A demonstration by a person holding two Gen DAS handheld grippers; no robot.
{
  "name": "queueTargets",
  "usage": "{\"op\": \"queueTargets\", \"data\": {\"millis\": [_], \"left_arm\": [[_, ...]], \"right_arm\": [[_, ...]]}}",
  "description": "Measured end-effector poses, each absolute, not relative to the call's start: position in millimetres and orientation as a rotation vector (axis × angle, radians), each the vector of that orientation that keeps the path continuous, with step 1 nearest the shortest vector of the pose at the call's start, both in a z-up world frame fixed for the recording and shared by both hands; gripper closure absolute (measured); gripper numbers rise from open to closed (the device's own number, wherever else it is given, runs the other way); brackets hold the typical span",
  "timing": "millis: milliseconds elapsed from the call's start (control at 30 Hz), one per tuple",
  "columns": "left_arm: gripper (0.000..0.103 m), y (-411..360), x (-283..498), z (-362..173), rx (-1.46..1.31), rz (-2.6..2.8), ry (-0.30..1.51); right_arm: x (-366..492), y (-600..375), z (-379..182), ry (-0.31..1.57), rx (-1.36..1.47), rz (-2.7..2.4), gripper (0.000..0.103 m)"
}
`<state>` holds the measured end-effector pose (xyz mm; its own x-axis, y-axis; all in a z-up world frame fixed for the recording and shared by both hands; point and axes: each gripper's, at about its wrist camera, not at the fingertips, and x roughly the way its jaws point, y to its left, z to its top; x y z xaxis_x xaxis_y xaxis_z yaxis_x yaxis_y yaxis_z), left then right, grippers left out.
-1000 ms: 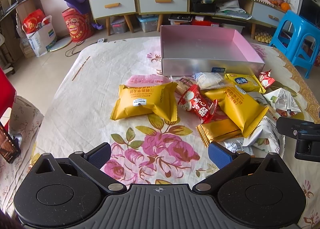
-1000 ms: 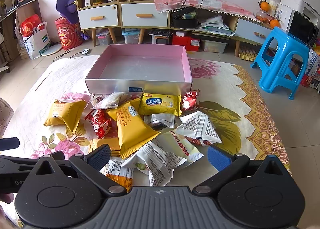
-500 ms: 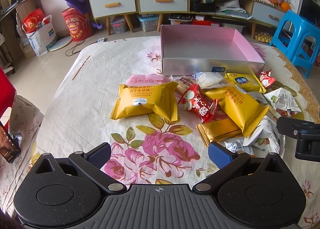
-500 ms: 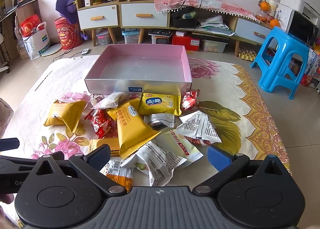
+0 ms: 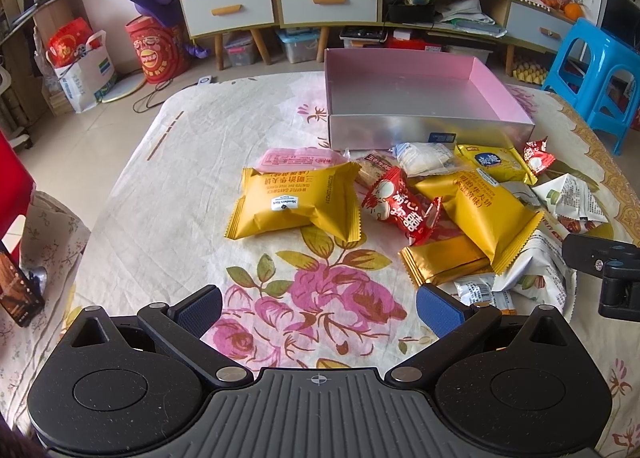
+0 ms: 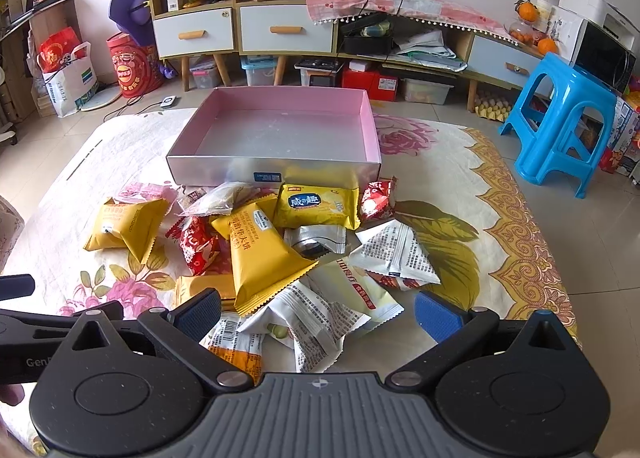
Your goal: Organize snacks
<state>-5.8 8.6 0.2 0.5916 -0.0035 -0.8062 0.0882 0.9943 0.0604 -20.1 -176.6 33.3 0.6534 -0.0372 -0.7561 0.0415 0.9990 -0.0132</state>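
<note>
A pile of snack packets lies on the floral cloth in front of an empty pink box [image 5: 420, 127] [image 6: 280, 127]. A big yellow packet [image 5: 296, 203] [image 6: 124, 223] lies at the left of the pile, a red packet [image 5: 402, 209] [image 6: 198, 244] beside it, and a second yellow packet [image 5: 480, 213] [image 6: 260, 254] in the middle. White packets [image 6: 316, 322] lie nearest me. My left gripper [image 5: 319, 308] is open and empty, over bare cloth short of the pile. My right gripper [image 6: 318, 312] is open and empty, just above the white packets.
The table cloth's edge [image 6: 560, 258] drops off at the right, with a blue stool [image 6: 560, 117] beyond it. Cabinets and drawers [image 6: 244, 29] line the far wall. The right gripper's body shows in the left wrist view [image 5: 608, 270].
</note>
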Motion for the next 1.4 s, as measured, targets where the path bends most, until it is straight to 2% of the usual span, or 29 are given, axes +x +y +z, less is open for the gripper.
{"op": "queueTargets", "data": {"millis": [333,533,767,1167,1400], "left_arm": [[0.000,9.5,1.8,3.0,0.120,-0.183,0.906],[0.000,11.9,15.7,2.7,0.100,-0.266,0.959],[0.000,21.8,37.7,3.3,0.064,-0.274,0.980],[0.001,50.0,82.3,-19.2,-0.045,-0.388,0.946],[0.001,52.6,88.5,-28.1,0.005,-0.402,0.870]], "right_arm": [[-17.0,-185.6,32.7,0.845,0.023,-0.084,0.008],[-5.4,-193.4,28.5,0.918,0.078,-0.003,0.008],[9.8,-194.7,36.2,0.904,0.109,0.056,0.008],[47.7,-195.0,15.4,0.880,0.166,0.182,0.015],[55.8,-177.9,-4.6,0.895,0.090,0.280,0.022]]}}
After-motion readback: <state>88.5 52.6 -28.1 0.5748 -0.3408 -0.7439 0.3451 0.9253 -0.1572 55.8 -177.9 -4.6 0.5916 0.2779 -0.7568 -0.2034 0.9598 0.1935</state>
